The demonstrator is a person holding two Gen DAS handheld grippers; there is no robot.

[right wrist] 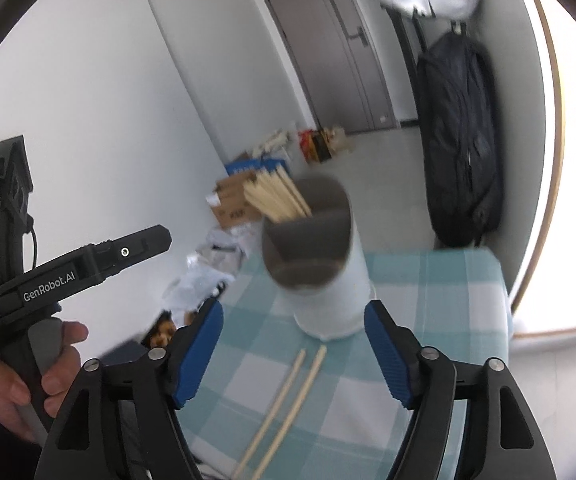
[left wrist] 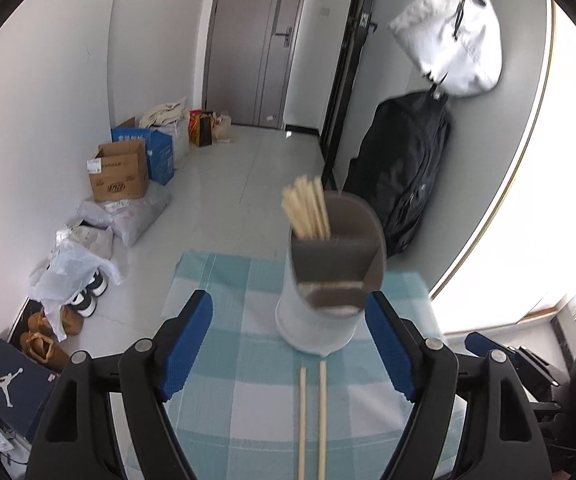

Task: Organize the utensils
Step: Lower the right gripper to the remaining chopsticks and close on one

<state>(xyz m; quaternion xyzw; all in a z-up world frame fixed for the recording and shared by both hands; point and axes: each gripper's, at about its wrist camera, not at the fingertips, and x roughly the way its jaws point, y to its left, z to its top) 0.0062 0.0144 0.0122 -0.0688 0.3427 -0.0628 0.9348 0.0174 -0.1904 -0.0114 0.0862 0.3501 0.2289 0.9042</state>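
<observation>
A white utensil holder (left wrist: pixel 316 320) with a grey divided insert stands on the teal checked tablecloth (left wrist: pixel 239 360). Several wooden chopsticks (left wrist: pixel 308 210) stand in its far-left compartment. Two loose chopsticks (left wrist: pixel 312 420) lie side by side on the cloth in front of the holder. My left gripper (left wrist: pixel 288 344) is open and empty, hovering just before the holder, above the loose pair. In the right wrist view the holder (right wrist: pixel 328 292), its chopsticks (right wrist: pixel 275 196) and the loose pair (right wrist: pixel 283 404) show again. My right gripper (right wrist: pixel 294 354) is open and empty above the loose pair.
The table (right wrist: pixel 448 300) is small, with its edges close on the left and far sides. Cardboard boxes (left wrist: pixel 119 172), bags and shoes line the floor by the left wall. A black bag (left wrist: pixel 404 176) hangs at the right wall. The left hand-held gripper body (right wrist: pixel 67 272) shows in the right wrist view.
</observation>
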